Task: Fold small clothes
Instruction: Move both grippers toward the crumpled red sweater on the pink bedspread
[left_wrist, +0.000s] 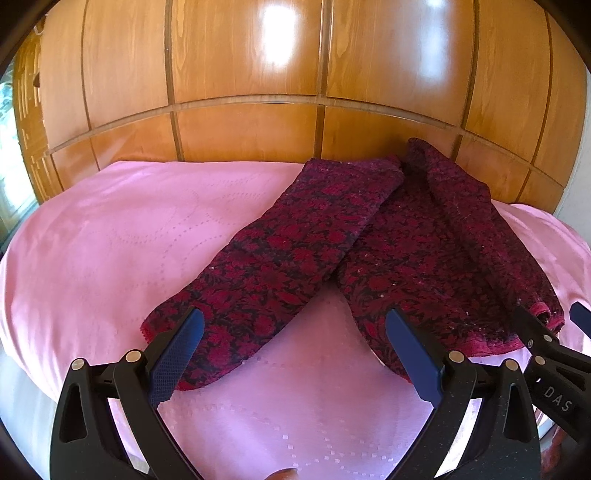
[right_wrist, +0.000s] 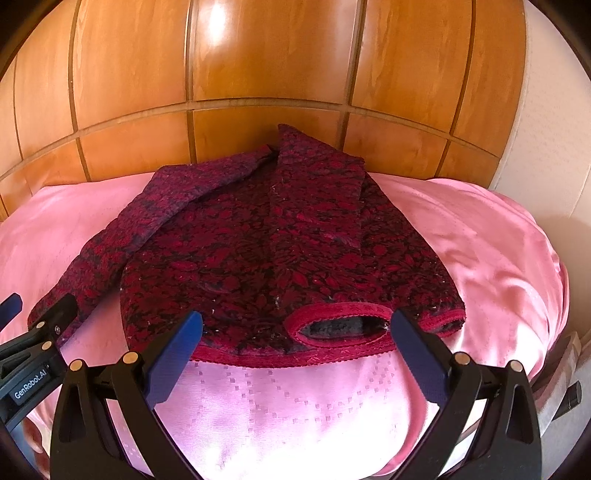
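Observation:
A dark red floral sweater (left_wrist: 424, 251) lies flat on the pink bedspread (left_wrist: 110, 240), its neck opening (right_wrist: 343, 328) facing me. One sleeve (left_wrist: 280, 251) is spread out to the left, and the other sleeve (right_wrist: 317, 192) is folded over the body. My left gripper (left_wrist: 293, 317) is open and hovers over the spread sleeve's cuff end, left fingertip above the cuff. My right gripper (right_wrist: 297, 316) is open just in front of the collar, its right finger beside the neck opening. Neither holds cloth. Each gripper shows at the edge of the other's view: right gripper (left_wrist: 552, 314), left gripper (right_wrist: 38, 302).
Glossy wooden panels (left_wrist: 251, 74) stand right behind the bed (right_wrist: 498, 258). The bedspread drops off at the left, right and near edges. Bare pink cover spreads left of the sleeve and in front of the collar. A fingertip (left_wrist: 284, 474) shows at the bottom edge.

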